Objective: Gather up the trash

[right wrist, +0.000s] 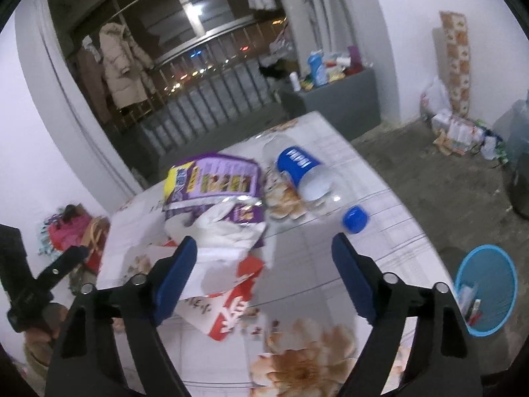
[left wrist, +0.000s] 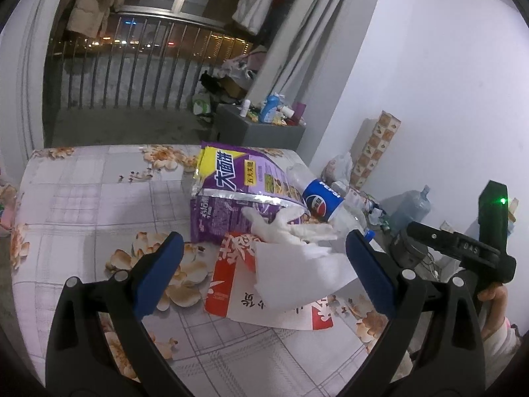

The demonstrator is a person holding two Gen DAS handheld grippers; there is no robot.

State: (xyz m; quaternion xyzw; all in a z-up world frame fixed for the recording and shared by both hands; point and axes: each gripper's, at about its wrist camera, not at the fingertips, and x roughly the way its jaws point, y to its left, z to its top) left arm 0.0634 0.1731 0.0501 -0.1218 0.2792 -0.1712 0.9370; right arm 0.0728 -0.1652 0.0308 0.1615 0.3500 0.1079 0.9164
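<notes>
The left gripper [left wrist: 264, 258] stands wide open over the flowered table [left wrist: 82, 198], its blue pads flanking a white sheet of paper [left wrist: 304, 274] without touching it. Under the paper lies a red and white bag [left wrist: 231, 281]; behind it a purple bag [left wrist: 238, 195], a crumpled tissue [left wrist: 291, 228] and a cola bottle [left wrist: 322, 201] on its side.

From the right wrist (blurred here), the right gripper [right wrist: 264, 258] also gapes, nothing between its jaws. A blue cap [right wrist: 355, 219], seemingly the bottle's, sits ahead, and a blue bin [right wrist: 486, 291] stands on the floor beside the table.

Snack bag [left wrist: 231, 195]: I see glossy purple foil.
Pepsi bottle [left wrist: 325, 201]: clear smooth plastic.
Tissue [left wrist: 297, 264]: matt white paper.
Tablecloth [left wrist: 99, 198]: smooth, floral, slightly shiny.
</notes>
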